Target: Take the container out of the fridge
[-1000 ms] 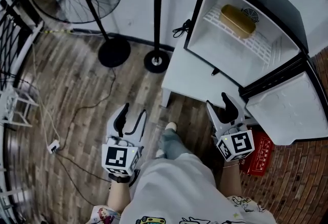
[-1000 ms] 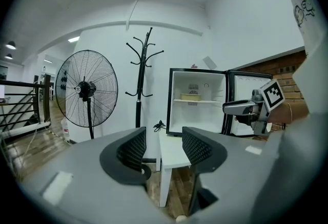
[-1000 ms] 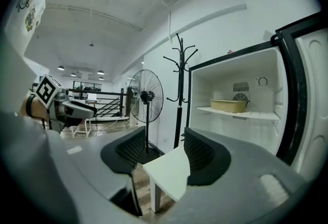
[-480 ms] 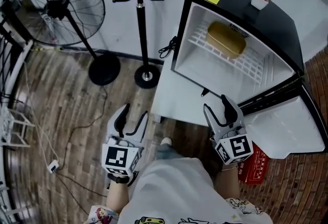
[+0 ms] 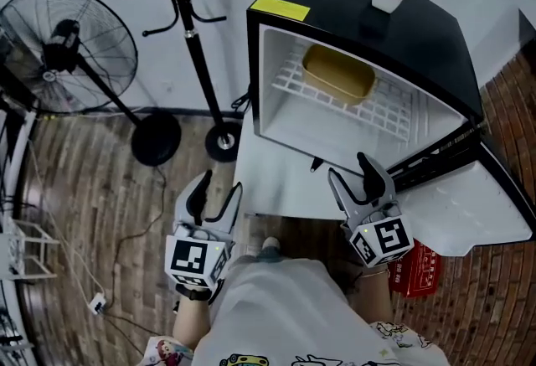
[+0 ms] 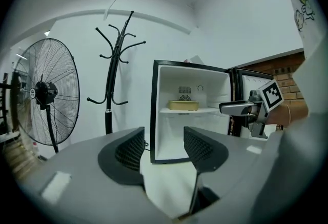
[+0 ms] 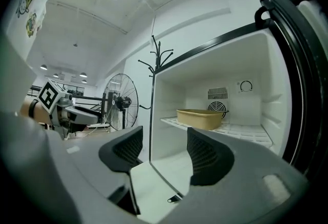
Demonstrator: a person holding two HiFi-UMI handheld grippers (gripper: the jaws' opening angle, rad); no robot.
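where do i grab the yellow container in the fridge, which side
Grip the container by its near long rim, coming straight in through the open fridge front. It looks open-topped and sits level on the shelf, so a jaw fits inside the wall.

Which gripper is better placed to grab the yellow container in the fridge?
Right. The right gripper sits just before the open fridge, facing the container on its shelf, jaws opening with nothing between them. The left gripper is off to the fridge's left.
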